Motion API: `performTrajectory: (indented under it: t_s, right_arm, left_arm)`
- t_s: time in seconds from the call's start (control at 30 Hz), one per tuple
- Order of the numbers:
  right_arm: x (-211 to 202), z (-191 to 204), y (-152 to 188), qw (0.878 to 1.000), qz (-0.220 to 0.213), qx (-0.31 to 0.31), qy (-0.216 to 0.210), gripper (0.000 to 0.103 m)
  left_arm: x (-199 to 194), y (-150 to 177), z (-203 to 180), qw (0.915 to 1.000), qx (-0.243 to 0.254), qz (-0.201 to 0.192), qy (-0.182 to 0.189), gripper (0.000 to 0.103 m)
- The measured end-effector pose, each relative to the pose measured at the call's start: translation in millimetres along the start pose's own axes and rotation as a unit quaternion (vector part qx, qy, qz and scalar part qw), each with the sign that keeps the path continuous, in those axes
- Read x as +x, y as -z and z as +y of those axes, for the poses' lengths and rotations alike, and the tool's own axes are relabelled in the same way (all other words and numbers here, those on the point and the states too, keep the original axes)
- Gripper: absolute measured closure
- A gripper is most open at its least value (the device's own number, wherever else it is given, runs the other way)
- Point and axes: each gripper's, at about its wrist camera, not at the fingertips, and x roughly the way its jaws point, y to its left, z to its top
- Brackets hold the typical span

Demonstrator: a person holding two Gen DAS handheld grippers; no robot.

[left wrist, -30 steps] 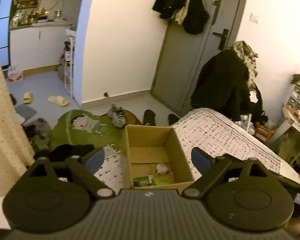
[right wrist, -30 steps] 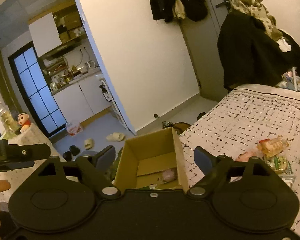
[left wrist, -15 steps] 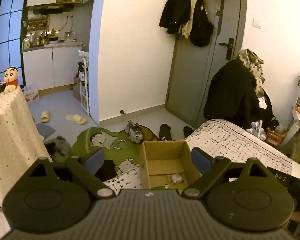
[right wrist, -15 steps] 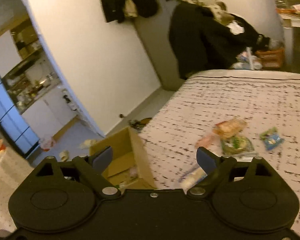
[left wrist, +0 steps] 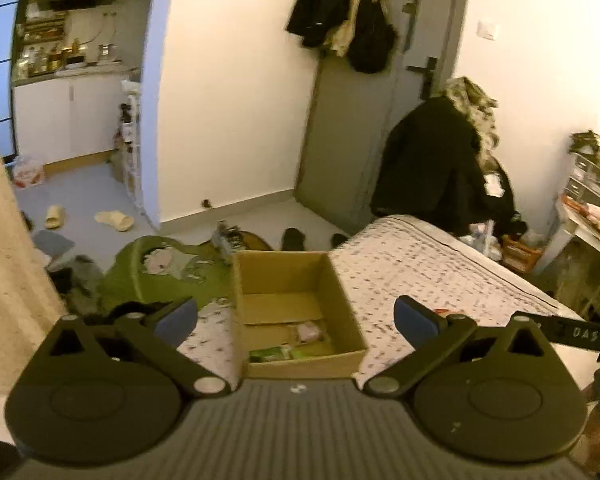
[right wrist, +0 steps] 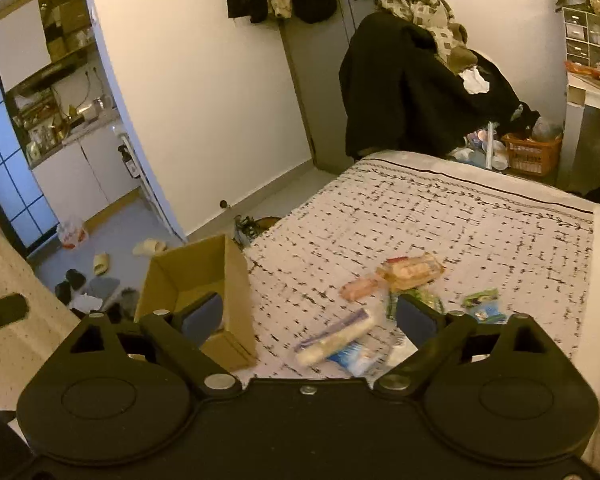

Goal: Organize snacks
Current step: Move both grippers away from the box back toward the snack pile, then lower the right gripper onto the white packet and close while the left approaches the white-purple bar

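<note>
A cardboard box [left wrist: 296, 308] is seen standing open at the edge of the bed [left wrist: 440, 268], with a green packet [left wrist: 270, 354] and a pale pink packet [left wrist: 308, 330] lying on its floor. The left hand-held gripper [left wrist: 296, 316] is held above the box; its jaws are spread wide and are opening, and nothing is gripped between them.

In the right wrist view, loose snacks are scattered on the patterned bedspread just beside the box: an orange packet [right wrist: 412, 270], a pink packet [right wrist: 358, 288], a long pale roll [right wrist: 334, 338], a blue-and-white packet [right wrist: 354, 356] and a small green-and-blue packet [right wrist: 482, 304]. A further green packet may lie behind the right finger, but it is largely hidden. The right hand-held gripper [right wrist: 310, 316] is poised over these snacks, its jaws wide and opening, with nothing clasped.
</note>
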Motion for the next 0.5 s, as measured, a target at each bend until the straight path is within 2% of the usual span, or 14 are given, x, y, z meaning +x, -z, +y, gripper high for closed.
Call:
performTrajectory:
  t_s: [0.13, 0.4, 0.5]
  right_arm:
    - [-4.9, -22.2, -2.5, 1.000, -0.001, 0.000, 0.016, 0.006]
    - [7.0, -79.9, 5.1, 0.996, 0.008, 0.075, 0.054, 0.006]
    - [15.5, -90.3, 12.9, 0.994, 0.022, 0.089, 0.056, 0.007]
  left_arm:
    - [17.0, 13.0, -11.1, 0.9996, -0.018, 0.016, 0.012, 0.000]
    - [39.8, 29.8, -46.3, 0.9990, 0.014, 0.023, 0.035, 0.000]
    - [52.8, 34.0, -55.5, 0.9983, 0.006, 0.035, 0.047, 0.000]
